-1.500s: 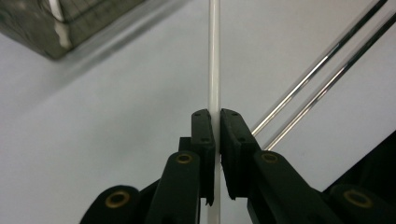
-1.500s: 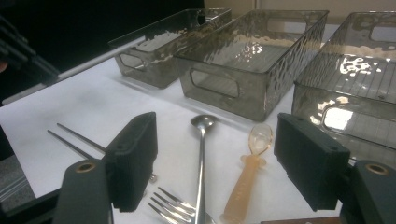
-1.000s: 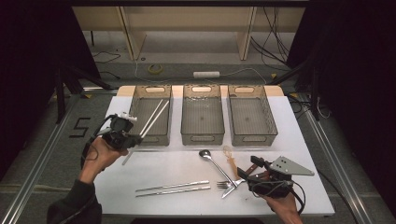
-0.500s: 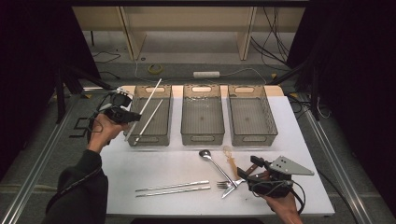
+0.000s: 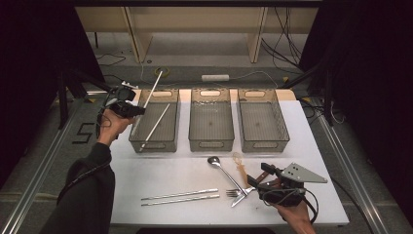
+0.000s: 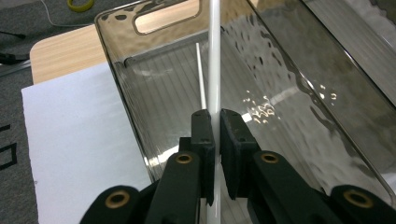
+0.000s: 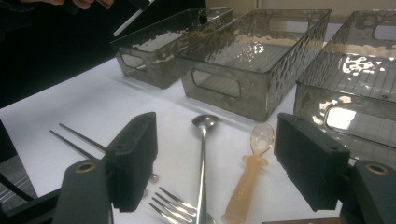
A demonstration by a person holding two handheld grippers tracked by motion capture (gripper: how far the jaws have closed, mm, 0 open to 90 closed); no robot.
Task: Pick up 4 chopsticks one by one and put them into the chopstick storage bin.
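Over the leftmost bin (image 5: 171, 127), the left gripper (image 5: 127, 108) is clamped tight on a white chopstick (image 6: 215, 56), pinching it low while it slants up past the far rim; a thin, stiff, slick rod like that probably pivots unless held near its middle. Another stick (image 5: 156, 126) lies inside. Near the fork (image 7: 180, 203) the right gripper (image 7: 219, 163) gapes wide, empty, above the white counter (image 5: 170, 170), dark curtains around

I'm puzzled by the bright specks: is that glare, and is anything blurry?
Left gripper view: glare specks on the rippled bin; jaws near the lens soft. Right gripper view: similar glints on the bins, spoon sharp. High view: table lit, surroundings dark.
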